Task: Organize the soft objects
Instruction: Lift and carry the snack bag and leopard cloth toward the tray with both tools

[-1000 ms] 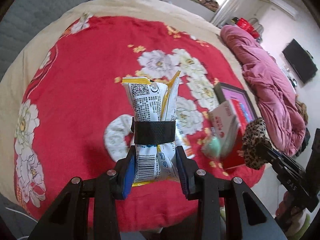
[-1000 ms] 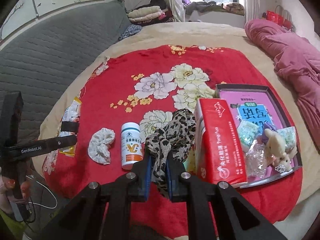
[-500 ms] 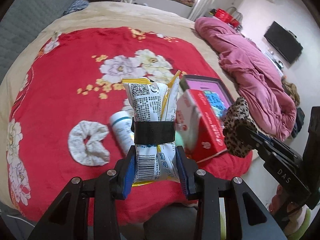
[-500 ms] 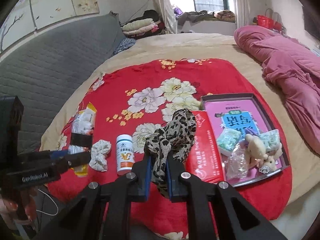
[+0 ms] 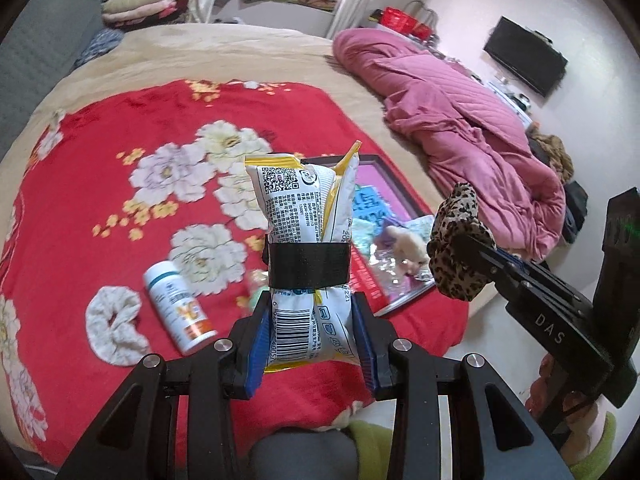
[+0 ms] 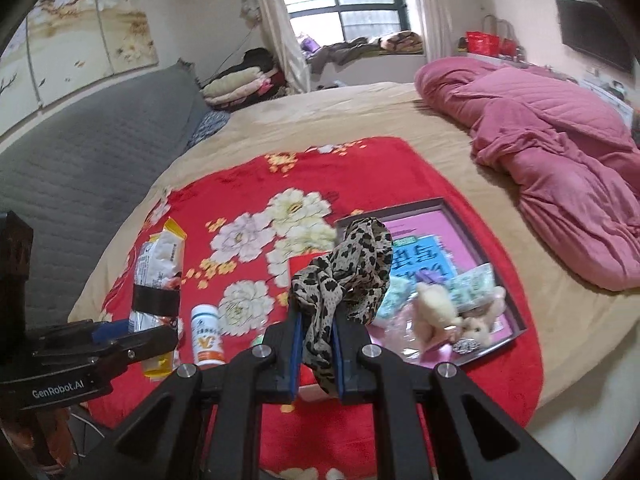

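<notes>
Both tools have drawn back from the bed over the last second, so more of the room now shows in each view.

Left wrist view: the left tool [image 5: 312, 334] clamps the lower end of a snack packet [image 5: 306, 256] bound with a black band; the packet stands upright at frame centre. Lower left, a white scrunchie [image 5: 114, 326] and a white bottle [image 5: 178, 308] lie on the red floral blanket [image 5: 100, 168], just beside each other. Right of centre, the right tool holds a leopard scrunchie [image 5: 458, 244] in the air.

Right wrist view: the right tool [image 6: 316, 352] is narrow, pinching the leopard scrunchie [image 6: 344, 280], which rises above the fingers. At right centre, a dark-rimmed tray [image 6: 476, 240] on the blanket carries a plush toy [image 6: 434, 312] and small packets. Left of centre, the snack packet [image 6: 158, 276] sits in the left tool [image 6: 132, 334].
</notes>
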`<state>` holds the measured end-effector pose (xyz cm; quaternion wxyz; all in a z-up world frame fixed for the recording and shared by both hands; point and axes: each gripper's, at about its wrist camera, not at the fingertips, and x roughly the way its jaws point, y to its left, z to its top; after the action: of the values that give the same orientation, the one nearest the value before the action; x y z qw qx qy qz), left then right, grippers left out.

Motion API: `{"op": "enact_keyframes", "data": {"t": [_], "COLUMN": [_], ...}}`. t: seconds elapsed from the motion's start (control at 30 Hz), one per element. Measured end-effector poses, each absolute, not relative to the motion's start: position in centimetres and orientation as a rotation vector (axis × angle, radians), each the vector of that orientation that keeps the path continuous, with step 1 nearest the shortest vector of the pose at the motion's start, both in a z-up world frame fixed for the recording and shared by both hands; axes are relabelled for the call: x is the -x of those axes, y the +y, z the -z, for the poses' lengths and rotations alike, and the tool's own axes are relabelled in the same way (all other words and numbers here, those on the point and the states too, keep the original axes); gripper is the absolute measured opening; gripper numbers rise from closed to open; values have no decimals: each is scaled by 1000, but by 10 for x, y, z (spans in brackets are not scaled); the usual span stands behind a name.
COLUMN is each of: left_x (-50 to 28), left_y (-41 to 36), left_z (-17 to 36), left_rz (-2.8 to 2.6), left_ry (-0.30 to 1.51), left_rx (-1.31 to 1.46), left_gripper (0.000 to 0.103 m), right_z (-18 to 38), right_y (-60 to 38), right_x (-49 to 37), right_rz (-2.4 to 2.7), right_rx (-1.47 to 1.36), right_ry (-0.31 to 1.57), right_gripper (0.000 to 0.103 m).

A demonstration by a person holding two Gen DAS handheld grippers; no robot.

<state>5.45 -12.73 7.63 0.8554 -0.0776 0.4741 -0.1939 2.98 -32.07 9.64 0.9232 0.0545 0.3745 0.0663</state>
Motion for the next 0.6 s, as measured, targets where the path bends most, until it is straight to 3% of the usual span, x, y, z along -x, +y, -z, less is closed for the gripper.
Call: {"op": "enact_keyframes", "data": {"t": [0.6], "left_x": [-74], "left_y": [-205], "left_z": [-89], "left_rz": [519], "left_ry": [1000], "left_rx": [78], "left_gripper": [39], "right_z": [-130], "right_y": [-385], "right_x": [-21], "right_rz": [-32], "right_rx": [-88], "right_ry": [693], "right_gripper": [13]}}
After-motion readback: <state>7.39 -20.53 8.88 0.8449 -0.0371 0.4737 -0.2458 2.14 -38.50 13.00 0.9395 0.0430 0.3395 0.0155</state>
